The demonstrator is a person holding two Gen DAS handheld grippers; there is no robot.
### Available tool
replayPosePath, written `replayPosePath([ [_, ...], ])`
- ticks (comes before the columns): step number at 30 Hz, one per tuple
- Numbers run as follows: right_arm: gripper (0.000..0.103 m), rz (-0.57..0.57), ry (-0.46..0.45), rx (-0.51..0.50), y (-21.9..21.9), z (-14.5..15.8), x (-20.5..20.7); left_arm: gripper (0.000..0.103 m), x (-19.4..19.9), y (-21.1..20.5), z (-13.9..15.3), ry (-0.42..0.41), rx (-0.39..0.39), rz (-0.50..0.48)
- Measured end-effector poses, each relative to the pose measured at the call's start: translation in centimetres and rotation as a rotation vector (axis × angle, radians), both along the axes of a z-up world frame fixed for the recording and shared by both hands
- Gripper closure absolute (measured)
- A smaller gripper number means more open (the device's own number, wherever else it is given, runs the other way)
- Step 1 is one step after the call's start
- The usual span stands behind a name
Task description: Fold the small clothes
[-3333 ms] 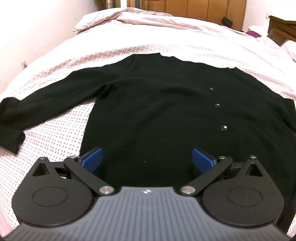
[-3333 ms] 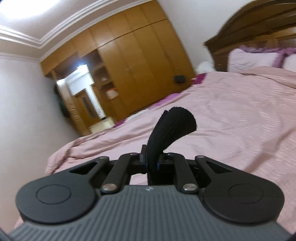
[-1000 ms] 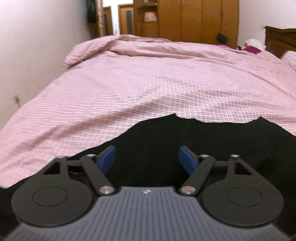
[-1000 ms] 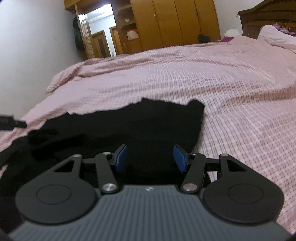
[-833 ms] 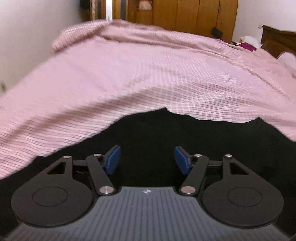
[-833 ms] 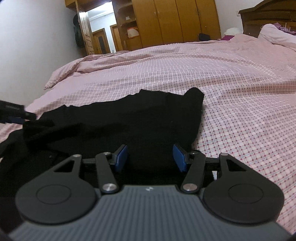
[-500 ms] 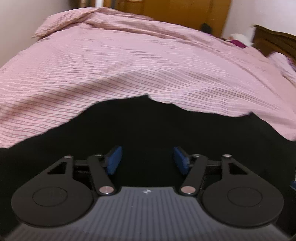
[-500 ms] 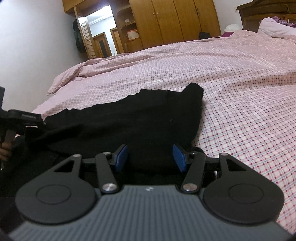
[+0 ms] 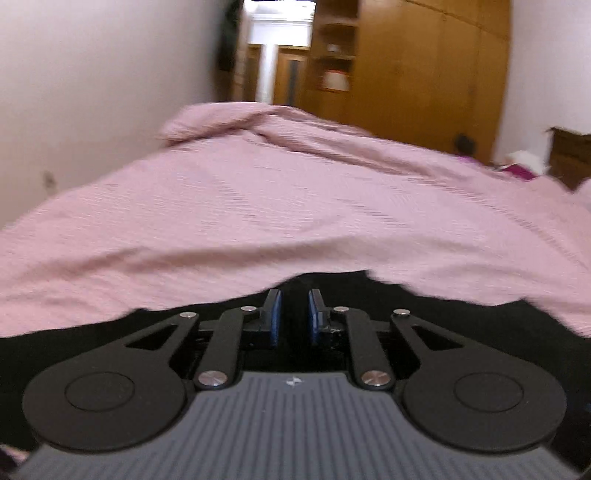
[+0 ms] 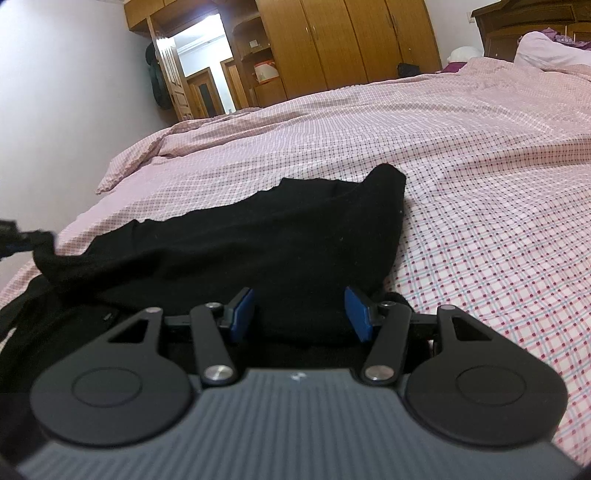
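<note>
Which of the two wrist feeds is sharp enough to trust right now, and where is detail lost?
Right wrist view: sharp, the checked bedspread reads clearly, though the black cardigan is a near-featureless dark mass and the doorway glares. Left wrist view: motion-blurred, checks smeared into streaks, only the left gripper fairly crisp; both bend straight lines at the edges.

Home bedroom — big bed (image 10: 480, 155) w/ pink checked cover fills the view; wooden wardrobes (image 10: 354, 40) at 12 o'clock, open doorway (image 10: 201, 62) approx 11, dark headboard (image 10: 532, 26) and pillow (image 10: 546, 50) at 2
</note>
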State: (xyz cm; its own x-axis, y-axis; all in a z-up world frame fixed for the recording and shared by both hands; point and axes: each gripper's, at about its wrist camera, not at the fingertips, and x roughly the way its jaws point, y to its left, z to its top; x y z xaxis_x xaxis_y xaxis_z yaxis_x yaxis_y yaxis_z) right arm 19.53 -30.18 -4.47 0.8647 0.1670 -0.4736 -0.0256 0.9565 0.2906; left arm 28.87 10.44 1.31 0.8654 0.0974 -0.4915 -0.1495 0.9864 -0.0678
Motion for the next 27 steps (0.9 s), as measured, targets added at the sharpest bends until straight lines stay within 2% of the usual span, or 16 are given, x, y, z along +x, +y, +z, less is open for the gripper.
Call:
replayPosePath([
  [4,0.047,-0.001,0.001,-0.006,0.1,0.0,0.0,0.085,-0.2,0.9,-1.8,0.096,0.104,0.087],
  [6,0.047,-0.001,0.002,-0.007,0.1,0.0,0.0,0.085,-0.6,1.4,-2.6,0.12,0.119,0.102],
  [12,0.047,-0.001,0.003,-0.012,0.2,0.0,0.1,0.084,-1.2,3.0,-2.1,0.106,0.047,0.065],
  [15,0.047,-0.004,0.006,-0.021,0.3,0.2,0.0,0.084,-1.8,3.8,-1.0,0.096,-0.027,0.051],
  [19,0.046,-0.014,0.01,-0.045,0.9,2.0,-1.2,0.083,-2.1,4.3,-0.7,0.114,-0.105,0.003],
  [21,0.044,0.009,0.033,0.006,1.0,3.0,-1.9,0.083,-2.4,4.3,-1.1,0.13,-0.147,-0.016],
  [23,0.044,0.06,0.052,0.108,1.0,3.7,-2.4,0.083,-2.8,4.3,-1.5,0.141,-0.202,-0.033],
  [25,0.044,0.091,0.086,0.209,0.7,3.6,-2.1,0.083,-3.4,4.2,-1.8,0.142,-0.247,-0.05],
  [27,0.044,0.068,0.14,0.297,0.5,2.8,-1.3,0.083,-4.1,3.8,-1.9,0.137,-0.257,-0.062],
])
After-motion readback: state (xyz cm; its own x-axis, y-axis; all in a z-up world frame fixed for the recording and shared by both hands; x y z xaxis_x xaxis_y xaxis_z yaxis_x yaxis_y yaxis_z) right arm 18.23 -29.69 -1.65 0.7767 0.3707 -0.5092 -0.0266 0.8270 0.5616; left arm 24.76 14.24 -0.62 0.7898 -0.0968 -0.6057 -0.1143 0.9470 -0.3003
